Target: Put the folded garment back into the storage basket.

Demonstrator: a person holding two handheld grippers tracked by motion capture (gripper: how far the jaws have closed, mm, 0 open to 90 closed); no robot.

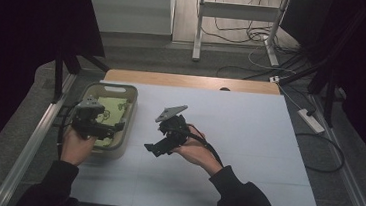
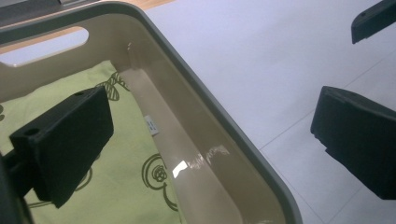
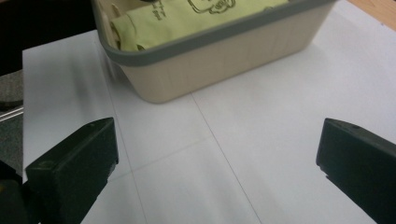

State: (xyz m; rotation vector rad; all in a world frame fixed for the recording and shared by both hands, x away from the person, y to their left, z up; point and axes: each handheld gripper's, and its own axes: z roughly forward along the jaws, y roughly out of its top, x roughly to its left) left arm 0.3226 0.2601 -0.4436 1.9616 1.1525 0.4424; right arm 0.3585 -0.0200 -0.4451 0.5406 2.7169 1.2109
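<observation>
A tan basket [image 1: 129, 109] with a grey rim sits on the left side of the white tabletop [image 1: 248, 139]. A green cloth [image 1: 115, 108] with dark drawings lies flat inside it. The left gripper [image 1: 111, 130] hangs over the near end of the basket. Its jaws are wide apart and hold nothing. In the left gripper view, one jaw is above the green cloth [image 2: 126, 154] and the other is out past the basket's rim [image 2: 224, 121], over the white tabletop. The right gripper [image 1: 154, 148] is just to the right of the basket, above the tabletop. Its jaws are wide apart too, and empty. In the right gripper view, the basket [image 3: 224, 60] sits ahead of them.
</observation>
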